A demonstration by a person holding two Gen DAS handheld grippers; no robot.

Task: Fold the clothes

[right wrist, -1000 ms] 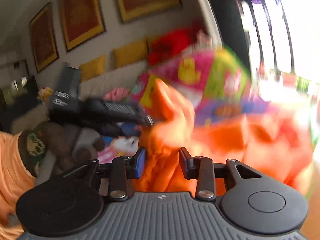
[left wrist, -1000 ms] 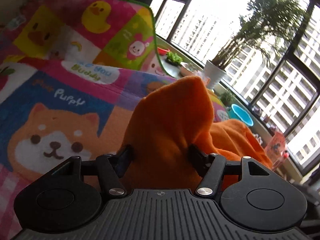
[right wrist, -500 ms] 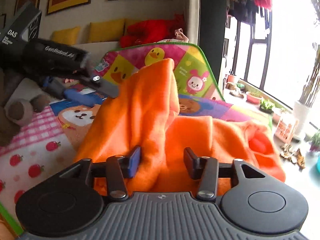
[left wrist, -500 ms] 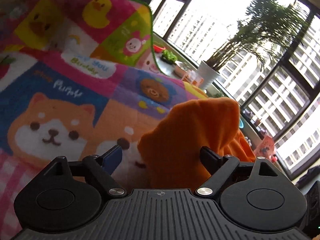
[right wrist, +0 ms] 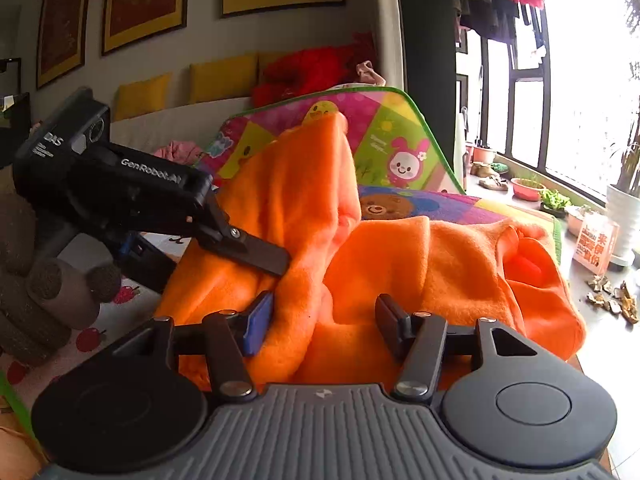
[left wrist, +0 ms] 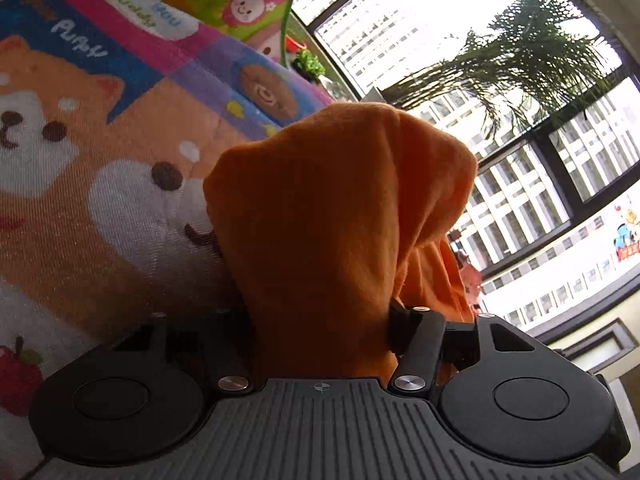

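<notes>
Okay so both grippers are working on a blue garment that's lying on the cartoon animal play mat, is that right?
Not quite: the garment is orange, not blue, as the right wrist view shows plainly. The rest holds: the left gripper and the right gripper both have its fabric between their fingers, and it lies on the cartoon animal play mat.

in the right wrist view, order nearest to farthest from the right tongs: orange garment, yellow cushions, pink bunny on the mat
1. orange garment, between the right tongs
2. pink bunny, on the raised mat behind
3. yellow cushions, upper left by the wall
</notes>
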